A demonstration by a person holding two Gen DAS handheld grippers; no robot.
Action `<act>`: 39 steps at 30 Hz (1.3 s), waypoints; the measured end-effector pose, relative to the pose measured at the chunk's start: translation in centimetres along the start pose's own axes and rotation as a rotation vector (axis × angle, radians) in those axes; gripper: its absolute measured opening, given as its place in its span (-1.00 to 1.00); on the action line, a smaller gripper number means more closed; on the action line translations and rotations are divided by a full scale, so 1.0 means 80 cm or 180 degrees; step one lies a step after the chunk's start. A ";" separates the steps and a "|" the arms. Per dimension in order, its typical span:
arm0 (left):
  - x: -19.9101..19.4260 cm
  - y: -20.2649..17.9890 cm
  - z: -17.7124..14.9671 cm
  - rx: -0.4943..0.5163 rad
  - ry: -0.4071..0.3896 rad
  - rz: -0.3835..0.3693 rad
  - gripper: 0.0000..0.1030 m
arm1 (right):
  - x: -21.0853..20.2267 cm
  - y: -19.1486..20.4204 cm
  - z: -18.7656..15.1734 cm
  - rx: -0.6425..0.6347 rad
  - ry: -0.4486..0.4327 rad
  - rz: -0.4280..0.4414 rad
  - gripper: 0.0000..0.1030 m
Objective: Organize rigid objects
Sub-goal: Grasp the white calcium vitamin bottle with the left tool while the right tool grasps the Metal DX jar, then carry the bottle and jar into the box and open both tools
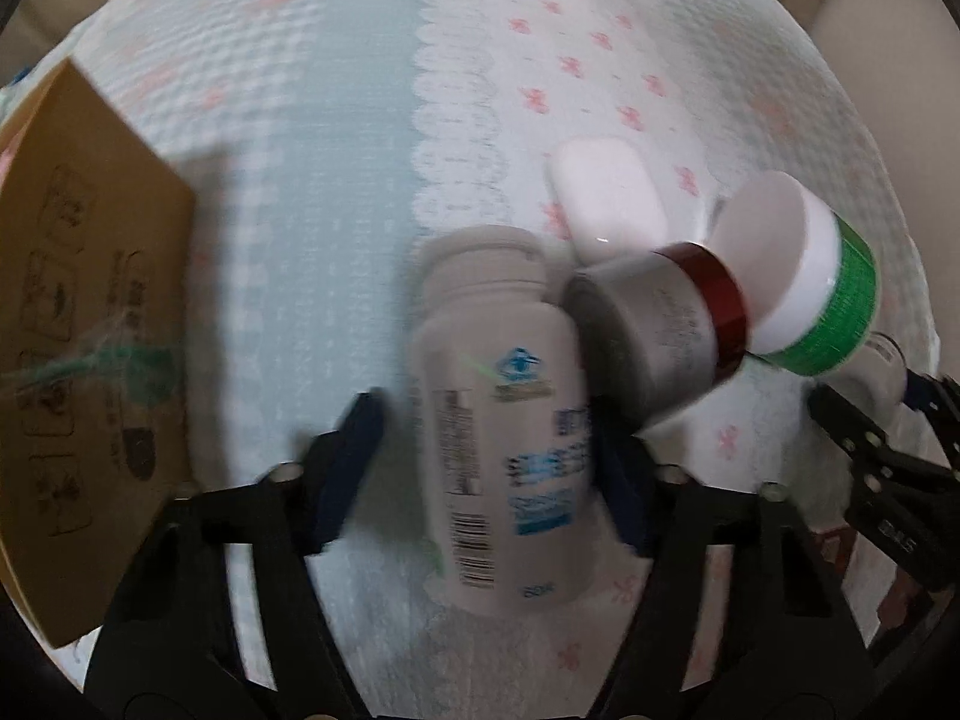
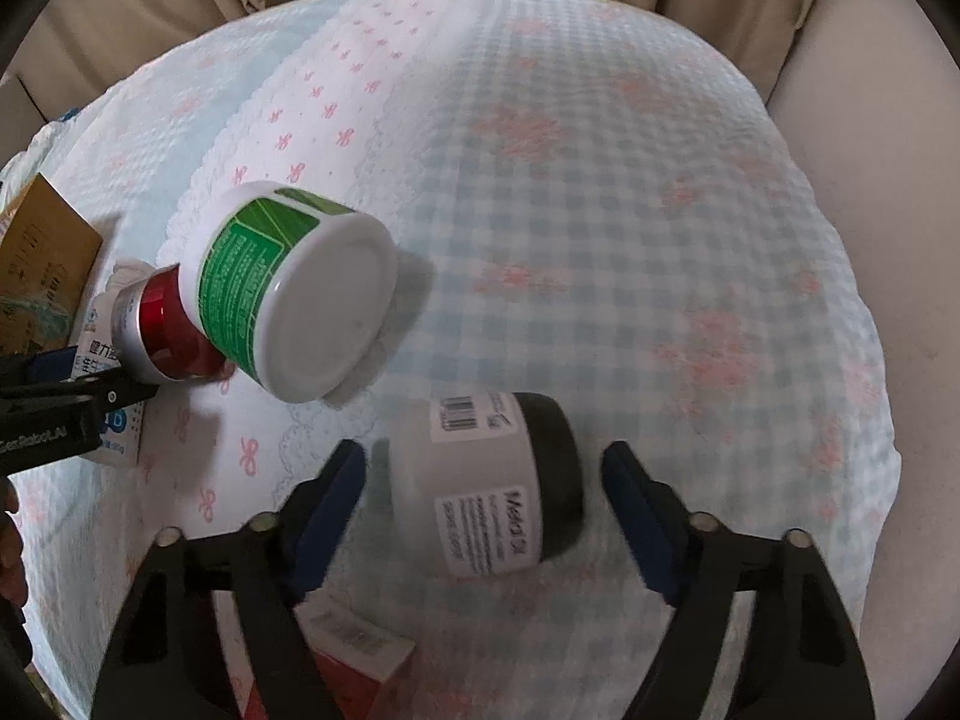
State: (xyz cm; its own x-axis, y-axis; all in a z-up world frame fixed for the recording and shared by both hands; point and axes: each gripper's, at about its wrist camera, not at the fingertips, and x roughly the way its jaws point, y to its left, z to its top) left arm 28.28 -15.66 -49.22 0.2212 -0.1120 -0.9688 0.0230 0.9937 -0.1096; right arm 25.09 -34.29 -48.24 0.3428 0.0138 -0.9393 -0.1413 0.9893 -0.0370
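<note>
In the left wrist view a white bottle with a blue label (image 1: 504,420) lies on the quilt between the fingers of my left gripper (image 1: 489,468); the jaws are open, the right pad close to the bottle. A silver jar with a red band (image 1: 672,324) and a green-labelled white tub (image 1: 804,276) lie to its right, with a white case (image 1: 606,198) behind. In the right wrist view a grey jar with a black cap (image 2: 492,492) lies between the open fingers of my right gripper (image 2: 486,510). The green tub (image 2: 300,294) and red-banded jar (image 2: 156,324) lie to the left.
A brown cardboard box (image 1: 90,324) stands at the left; it also shows in the right wrist view (image 2: 42,270). A red and white box (image 2: 354,654) lies under my right gripper. The checked quilt (image 2: 660,240) stretches right, with beige cushions behind.
</note>
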 end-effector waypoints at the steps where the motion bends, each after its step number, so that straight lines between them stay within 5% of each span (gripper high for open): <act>1: 0.000 -0.003 0.001 0.0024 0.0012 0.0001 -0.06 | 0.003 0.002 0.001 -0.0011 0.0023 -0.0001 0.26; 4: 0.002 -0.005 0.002 0.0023 -0.0001 0.0008 -0.06 | 0.009 0.004 0.003 -0.0032 0.0087 -0.0037 -0.04; 21: -0.082 0.009 -0.019 -0.0162 -0.0495 -0.0130 -0.08 | -0.047 0.004 -0.003 0.0088 -0.0046 -0.0067 -0.05; 28: -0.196 0.012 -0.035 -0.0244 -0.0866 -0.0313 -0.08 | -0.132 0.013 -0.001 0.0204 -0.0302 -0.0067 -0.05; 39: -0.419 0.069 -0.072 -0.0341 -0.1418 -0.0390 -0.08 | -0.339 0.060 0.014 0.0319 -0.0728 0.0103 -0.05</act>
State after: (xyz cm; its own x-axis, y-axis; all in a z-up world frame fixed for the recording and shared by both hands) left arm 15.40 -6.41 -18.64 0.6203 -0.1934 -0.7601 -0.0205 0.9648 -0.2622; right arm 16.18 -29.73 -22.59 0.5424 0.0670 -0.8374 -0.0666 0.9971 0.0366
